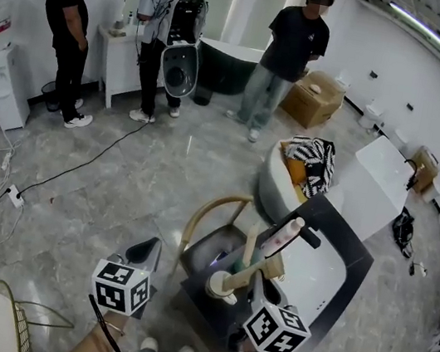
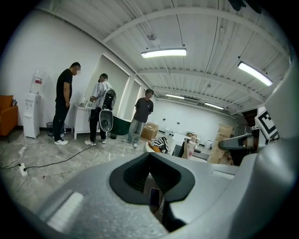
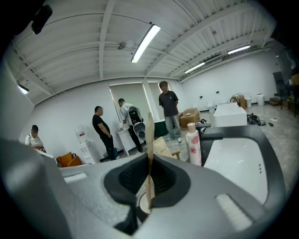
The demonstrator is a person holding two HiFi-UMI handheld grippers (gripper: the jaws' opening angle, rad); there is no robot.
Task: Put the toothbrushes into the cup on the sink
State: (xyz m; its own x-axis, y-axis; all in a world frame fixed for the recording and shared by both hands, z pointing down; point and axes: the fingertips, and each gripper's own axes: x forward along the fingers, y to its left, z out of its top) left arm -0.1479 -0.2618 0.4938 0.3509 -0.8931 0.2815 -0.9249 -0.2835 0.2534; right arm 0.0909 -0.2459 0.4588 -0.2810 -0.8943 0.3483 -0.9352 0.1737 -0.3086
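My right gripper (image 1: 252, 275) (image 3: 150, 163) is shut on a thin beige toothbrush (image 1: 249, 248) (image 3: 150, 133), which stands upright between the pads. Its lower end hangs over a beige cup (image 1: 222, 286) (image 3: 139, 204) on the black counter of the sink (image 1: 360, 256). Whether the toothbrush touches the cup I cannot tell. My left gripper (image 1: 151, 245) (image 2: 150, 161) is shut on nothing, off to the left of the sink over the floor. Through its gap a small purple object (image 2: 154, 196) shows, too small to identify.
A pink-flowered bottle (image 1: 281, 237) (image 3: 193, 144) stands on the counter beside the white basin (image 1: 315, 280). A wooden chair (image 1: 211, 214) stands against the sink's left side. Three people (image 1: 290, 53) stand at the back; a cable (image 1: 79, 163) crosses the floor.
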